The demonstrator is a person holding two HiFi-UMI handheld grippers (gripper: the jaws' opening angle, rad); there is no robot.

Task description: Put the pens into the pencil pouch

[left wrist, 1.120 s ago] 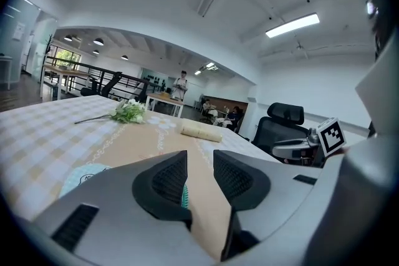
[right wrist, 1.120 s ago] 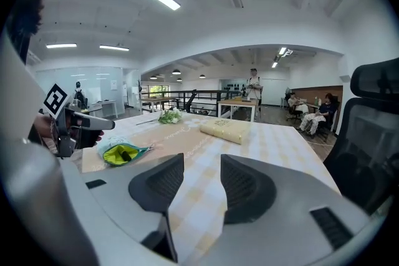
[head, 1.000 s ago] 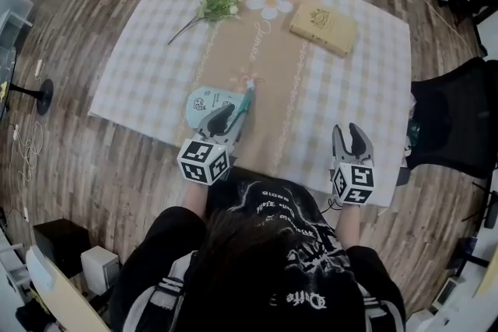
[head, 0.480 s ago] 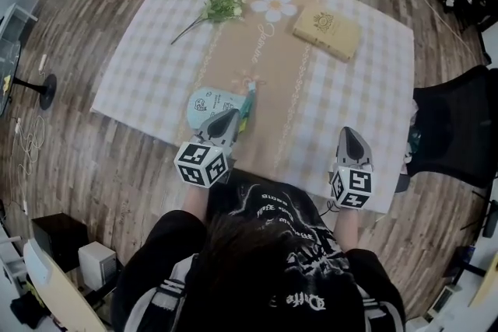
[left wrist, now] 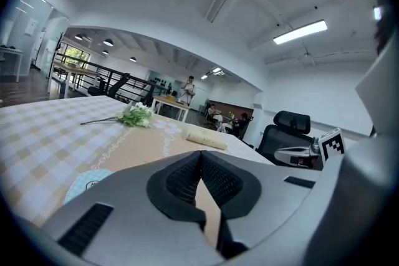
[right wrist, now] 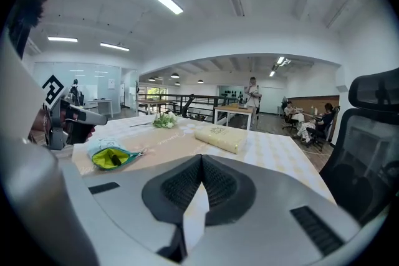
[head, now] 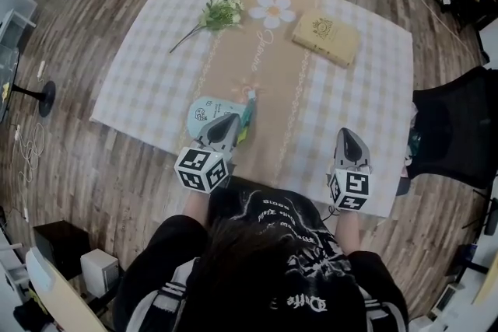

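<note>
The light blue pencil pouch (head: 206, 110) lies near the table's front edge, its teal zip (head: 249, 106) pointing away from me. In the right gripper view the pouch (right wrist: 111, 155) gapes open, showing a yellow-green lining with a dark pen-like thing (right wrist: 116, 161) inside. My left gripper (head: 231, 118) hovers over the pouch's right end, jaws shut and empty; its own view has the left gripper (left wrist: 201, 154) closed tip to tip, with the pouch (left wrist: 86, 182) at lower left. Off to the right, near the front edge, my right gripper (head: 348, 133) is shut on nothing, and its tips (right wrist: 201, 159) meet.
A tan book (head: 325, 35) lies at the far right of the checked tablecloth (head: 156, 66). A sprig of white flowers (head: 218, 12) lies far left, beside a printed daisy (head: 272, 8). A black office chair (head: 451, 128) stands right of the table.
Both grippers' jaws have closed from open. Neither hand has shifted much, and the pouch lies where it was.
</note>
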